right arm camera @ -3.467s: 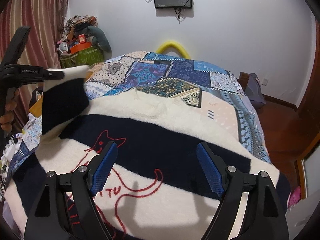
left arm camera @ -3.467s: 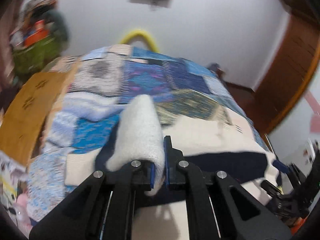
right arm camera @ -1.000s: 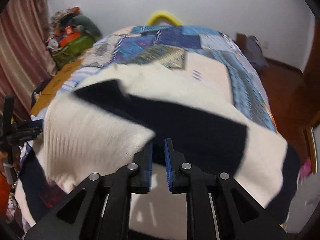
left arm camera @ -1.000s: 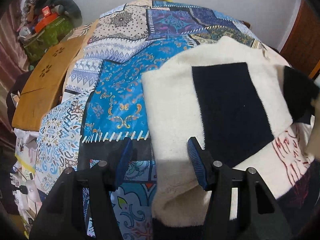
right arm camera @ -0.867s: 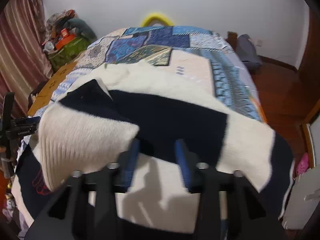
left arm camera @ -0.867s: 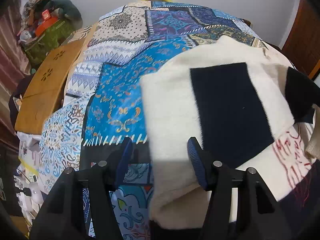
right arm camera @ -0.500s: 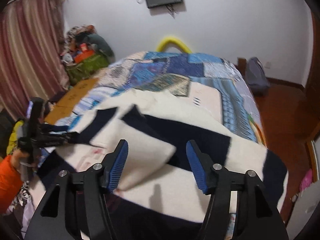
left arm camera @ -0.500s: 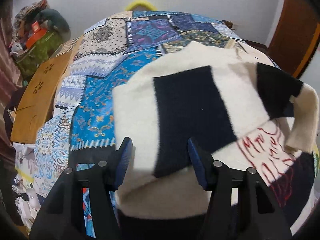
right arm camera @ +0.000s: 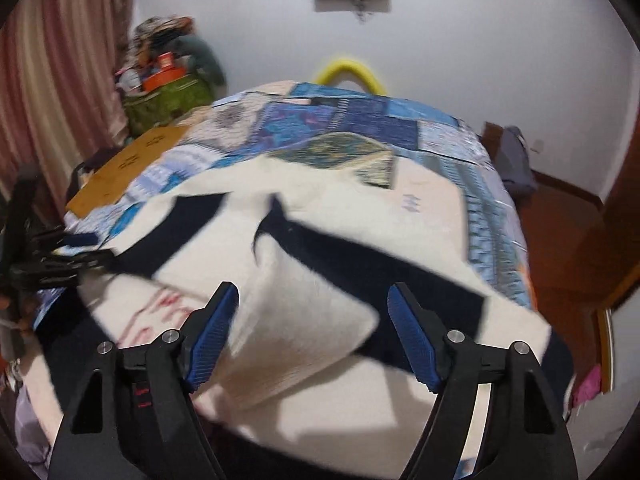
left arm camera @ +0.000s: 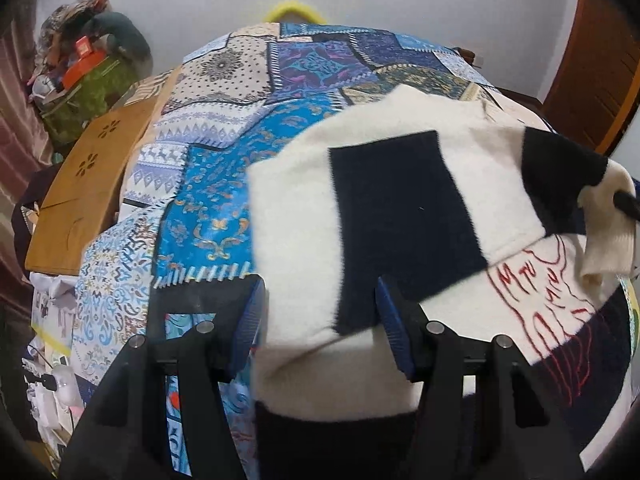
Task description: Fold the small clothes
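A cream sweater (left arm camera: pixel 296 200) with navy bands and a red stitched cat lies spread on the patchwork bedspread (left arm camera: pixel 216 200). Its left sleeve (left arm camera: pixel 400 216) is folded across the body. My left gripper (left arm camera: pixel 320 328) hovers open over the sweater's left edge, pinching nothing. In the right wrist view the right sleeve (right arm camera: pixel 304 328) lies folded over the sweater (right arm camera: pixel 400 216). My right gripper (right arm camera: pixel 312 336) is above it with its jaws opening, and the pads are clear of the cloth. The cuff (left arm camera: pixel 604 236) shows at the right edge of the left wrist view. The left gripper (right arm camera: pixel 48 264) shows at far left.
A wooden board (left arm camera: pixel 84 184) lies along the bed's left side, with a green bag (left arm camera: pixel 88 84) of clutter behind it. A yellow hoop (left arm camera: pixel 294 8) stands at the bed's far end. A wooden door (left arm camera: pixel 592 72) is at the right, a striped curtain (right arm camera: pixel 52 80) at the left.
The right gripper let go of the sleeve cuff, spread its jaws and rose; the sleeve now lies across the sweater. The left gripper stayed open and drifted slightly over the sweater's edge.
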